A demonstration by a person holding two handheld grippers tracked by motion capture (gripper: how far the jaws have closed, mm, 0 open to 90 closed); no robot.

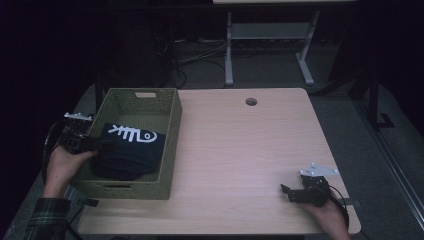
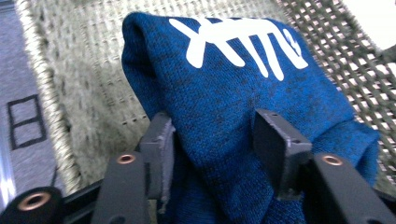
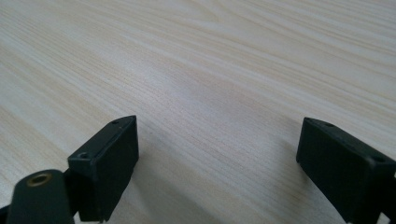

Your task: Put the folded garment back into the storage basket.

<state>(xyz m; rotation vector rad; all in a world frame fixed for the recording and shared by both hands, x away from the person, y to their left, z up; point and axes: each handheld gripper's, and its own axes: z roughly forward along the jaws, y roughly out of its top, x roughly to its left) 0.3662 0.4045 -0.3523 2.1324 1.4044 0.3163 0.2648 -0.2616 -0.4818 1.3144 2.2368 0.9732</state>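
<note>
The left gripper (image 2: 212, 140) stood half open astride the folded blue knit garment (image 2: 243, 98) in the woven green basket (image 1: 172, 135); the right gripper (image 3: 219, 163) gaped empty over the pale wooden table (image 3: 210, 56).

Knitted blue cloth (image 2: 243, 121), woven matt basket (image 1: 170, 130), smooth wood-grain table (image 1: 250, 150)

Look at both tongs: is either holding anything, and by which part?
The left tongs straddle a fold of the blue garment in the basket; whether they grip is unclear. The right tongs hold nothing.

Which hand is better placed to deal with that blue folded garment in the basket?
Left. The left gripper is at the woven basket, its jaws either side of the blue garment. The right gripper rests far across the table, open.
</note>
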